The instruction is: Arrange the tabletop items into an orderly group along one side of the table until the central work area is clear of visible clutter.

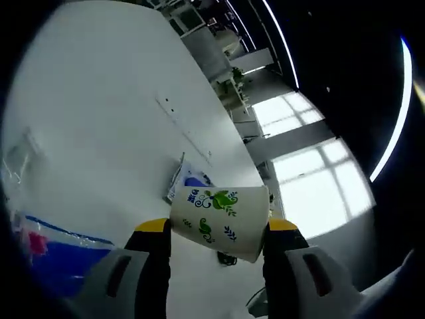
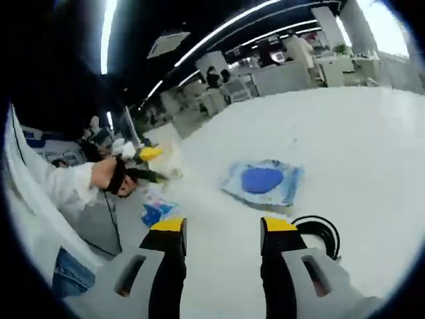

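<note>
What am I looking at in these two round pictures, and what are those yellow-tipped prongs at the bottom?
There is no robot here: a person holds a pair of tongs in each hand, and a fisheye camera rides on each pair, looking forward along its two jaws. That is why both pictures are round and tilted.

The left gripper view shows the left tongs shut on a white paper cup with a green leaf print, lifted above a white table. The right gripper view shows the right tongs open and holding nothing.

On the table ahead of them lies a clear packet with something blue inside, a black coiled cable to the right, and a small blue packet to the left. The person's hand appears there holding the other tongs.
</note>
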